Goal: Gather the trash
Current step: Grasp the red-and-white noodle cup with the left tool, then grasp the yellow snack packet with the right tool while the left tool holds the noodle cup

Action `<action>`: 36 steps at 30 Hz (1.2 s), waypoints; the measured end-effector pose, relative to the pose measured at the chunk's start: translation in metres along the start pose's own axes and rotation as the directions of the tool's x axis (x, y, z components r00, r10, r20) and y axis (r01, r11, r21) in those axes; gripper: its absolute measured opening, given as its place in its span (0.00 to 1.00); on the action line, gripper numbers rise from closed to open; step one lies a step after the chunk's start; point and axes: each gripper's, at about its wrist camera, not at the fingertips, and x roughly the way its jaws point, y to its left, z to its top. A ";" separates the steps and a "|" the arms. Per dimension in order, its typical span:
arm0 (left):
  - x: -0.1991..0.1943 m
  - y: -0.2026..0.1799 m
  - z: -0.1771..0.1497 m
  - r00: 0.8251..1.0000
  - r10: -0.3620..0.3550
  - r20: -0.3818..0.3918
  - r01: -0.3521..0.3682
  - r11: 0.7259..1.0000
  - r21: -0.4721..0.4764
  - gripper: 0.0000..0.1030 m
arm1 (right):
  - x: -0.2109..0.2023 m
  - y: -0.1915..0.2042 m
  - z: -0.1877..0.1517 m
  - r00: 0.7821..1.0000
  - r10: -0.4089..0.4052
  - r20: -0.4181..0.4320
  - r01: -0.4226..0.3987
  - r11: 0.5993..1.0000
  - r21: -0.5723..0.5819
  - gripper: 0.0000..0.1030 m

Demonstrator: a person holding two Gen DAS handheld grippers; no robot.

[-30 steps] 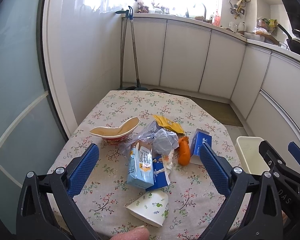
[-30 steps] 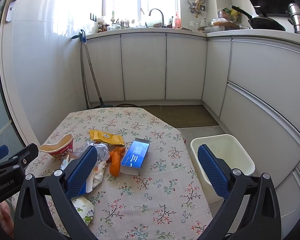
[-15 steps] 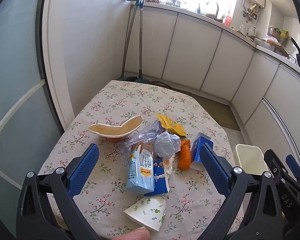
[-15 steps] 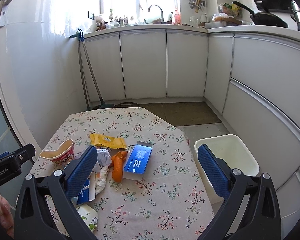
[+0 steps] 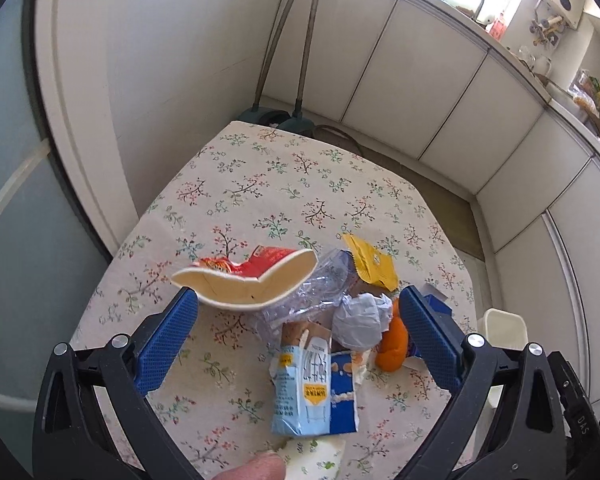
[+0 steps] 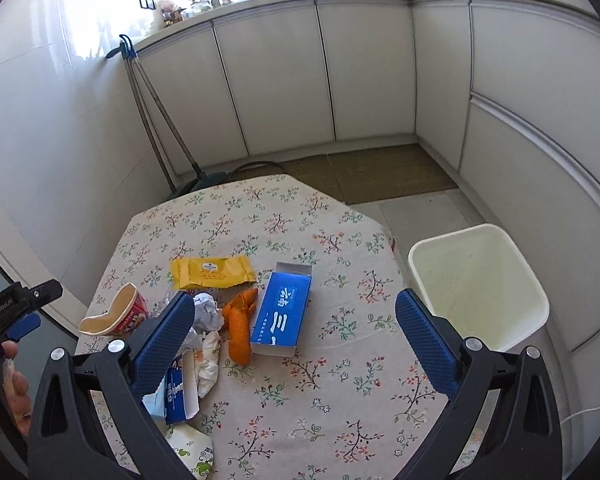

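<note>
Trash lies in a heap on the floral table (image 6: 292, 216): a crushed red noodle cup (image 5: 248, 280) (image 6: 114, 314), a yellow wrapper (image 6: 212, 272) (image 5: 370, 262), an orange peel (image 6: 240, 326) (image 5: 392, 344), a blue box (image 6: 282, 314), a crumpled paper ball (image 5: 360, 320), a light-blue milk carton (image 5: 304, 392) and a paper cup (image 5: 312, 456). My left gripper (image 5: 298, 334) is open and empty above the heap, its jaws to either side of the pile. My right gripper (image 6: 294, 340) is open and empty above the blue box.
A white bin (image 6: 480, 284) stands on the floor right of the table; it also shows in the left wrist view (image 5: 504, 328). White cabinets (image 6: 360, 80) line the back and right. Mops (image 6: 152, 120) lean in the back left corner. A glass door (image 5: 12, 200) is at left.
Both grippers have moved forward and tilted down over the table, so the trash heap looks larger and nearer. Both stayed open. No item on the table has moved.
</note>
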 end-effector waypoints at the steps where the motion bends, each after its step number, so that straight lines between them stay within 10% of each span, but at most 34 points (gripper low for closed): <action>1: 0.006 0.000 0.003 1.000 0.013 0.002 -0.013 1.000 0.029 0.93 | 0.005 -0.001 0.000 1.000 0.010 -0.019 -0.010 1.000 0.008 0.95; 7: 0.065 -0.006 -0.003 0.987 0.106 -0.119 -0.080 0.976 0.205 0.93 | 0.031 0.008 0.000 0.998 0.002 -0.065 -0.003 1.000 -0.025 0.95; 20: 0.130 -0.017 -0.015 0.919 0.369 -0.138 -0.248 0.814 0.525 0.91 | 0.073 0.033 -0.003 0.989 -0.005 -0.146 -0.014 0.992 -0.127 0.95; 26: 0.141 -0.003 -0.016 0.911 0.347 -0.221 -0.211 0.855 0.473 0.34 | 0.094 0.050 -0.004 0.989 -0.014 -0.147 -0.022 0.970 -0.242 0.95; 36: 0.083 0.007 0.007 0.963 0.239 -0.125 -0.191 0.932 0.310 0.25 | 0.142 0.090 0.003 0.971 0.069 -0.230 -0.174 0.863 -0.475 0.95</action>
